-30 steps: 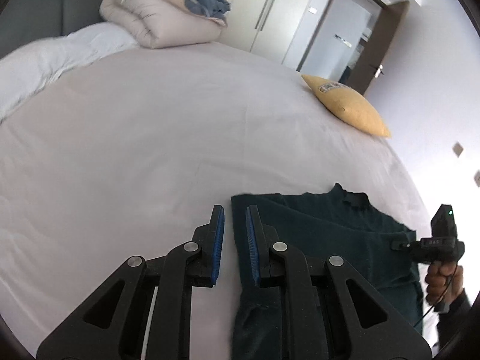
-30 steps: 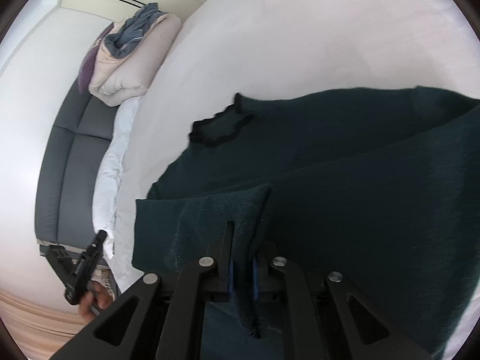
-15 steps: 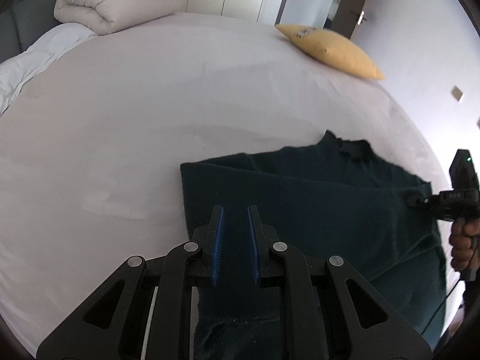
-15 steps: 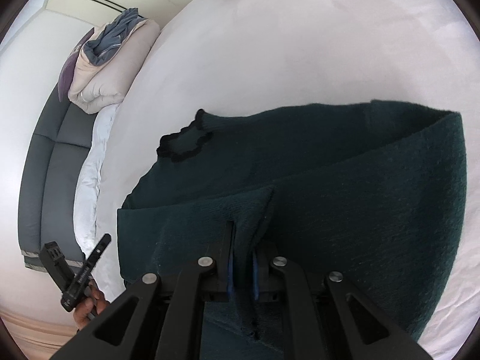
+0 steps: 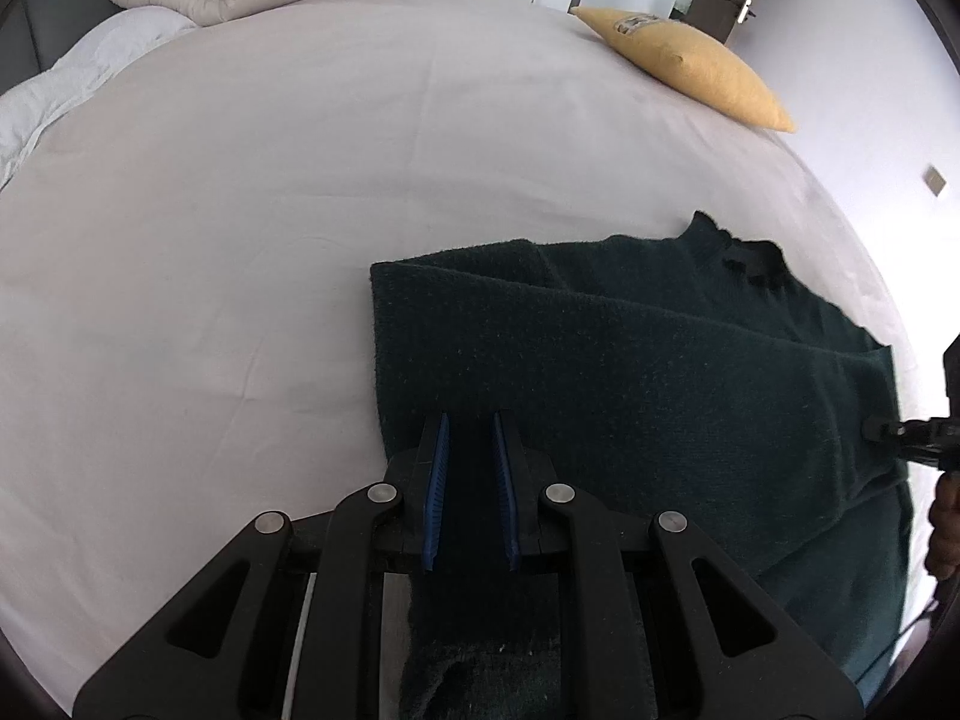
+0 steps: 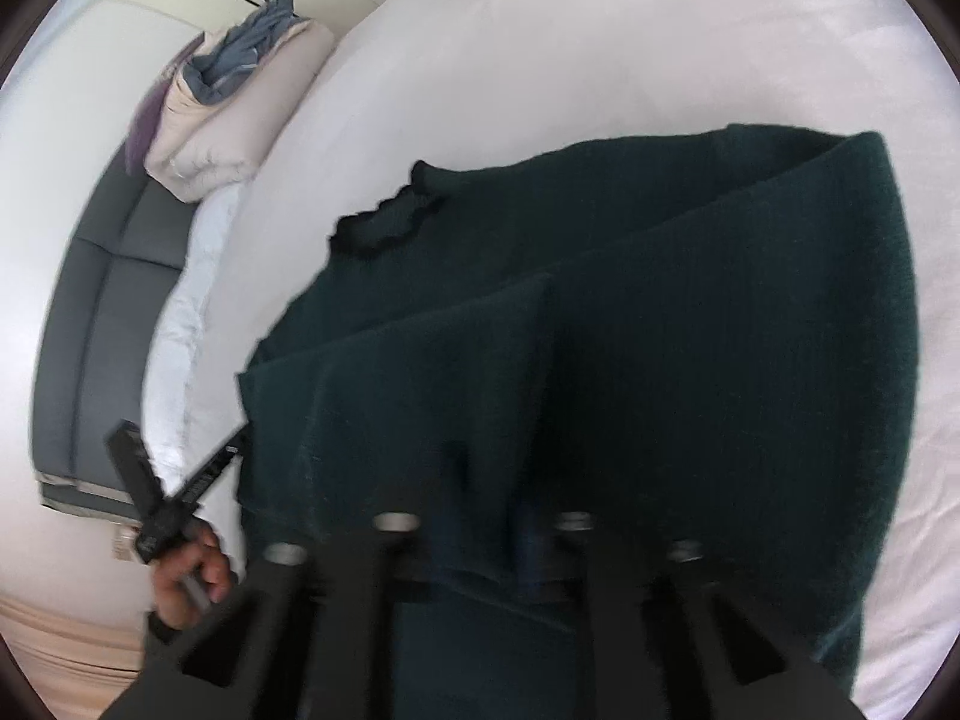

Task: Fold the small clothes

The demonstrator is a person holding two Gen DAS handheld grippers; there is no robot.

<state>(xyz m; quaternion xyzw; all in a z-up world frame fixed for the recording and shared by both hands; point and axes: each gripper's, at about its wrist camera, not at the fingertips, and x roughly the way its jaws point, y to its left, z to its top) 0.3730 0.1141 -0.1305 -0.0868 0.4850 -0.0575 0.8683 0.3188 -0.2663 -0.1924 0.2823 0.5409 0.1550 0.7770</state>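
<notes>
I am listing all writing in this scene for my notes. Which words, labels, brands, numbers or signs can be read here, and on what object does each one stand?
No text can be read in either view.
Yellow pillow: a small printed patch near its far end, too small and blurred to read.
Dark green sweater: no label or print visible.

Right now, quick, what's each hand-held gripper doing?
Left hand-held gripper: closed, holding the sweater.
Right hand-held gripper: closed, holding the same sweater; view blurred.
</notes>
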